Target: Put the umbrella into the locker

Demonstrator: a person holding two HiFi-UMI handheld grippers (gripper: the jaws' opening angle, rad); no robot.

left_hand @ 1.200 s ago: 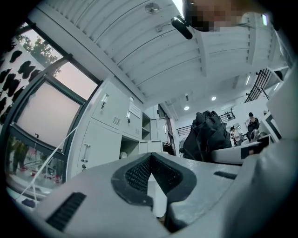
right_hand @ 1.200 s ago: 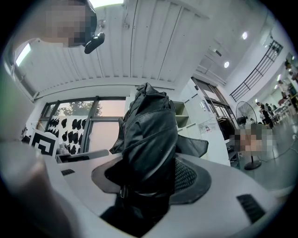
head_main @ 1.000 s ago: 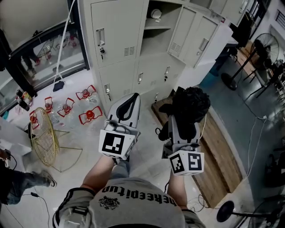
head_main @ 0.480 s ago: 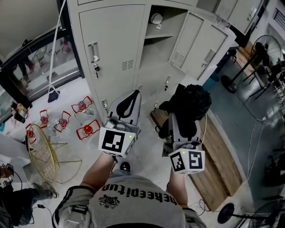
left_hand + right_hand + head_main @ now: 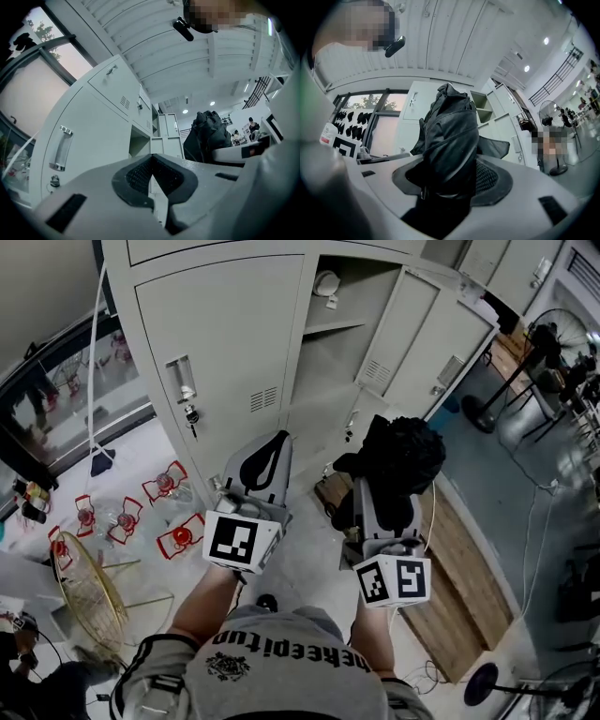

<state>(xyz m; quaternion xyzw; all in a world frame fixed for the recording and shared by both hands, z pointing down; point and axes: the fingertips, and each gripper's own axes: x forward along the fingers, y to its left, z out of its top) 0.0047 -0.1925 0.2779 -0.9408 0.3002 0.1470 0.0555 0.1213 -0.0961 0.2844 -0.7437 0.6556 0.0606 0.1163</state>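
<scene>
My right claw is clenched on the folded black umbrella, held upright just outside the locker. A small white object sits on the open compartment's top shelf. My left claw is closed and empty. Both forearms reach forward, side by side.

A black folded umbrella stands upright, bunched and crumpled, just before the grey locker, whose door hangs open.
</scene>
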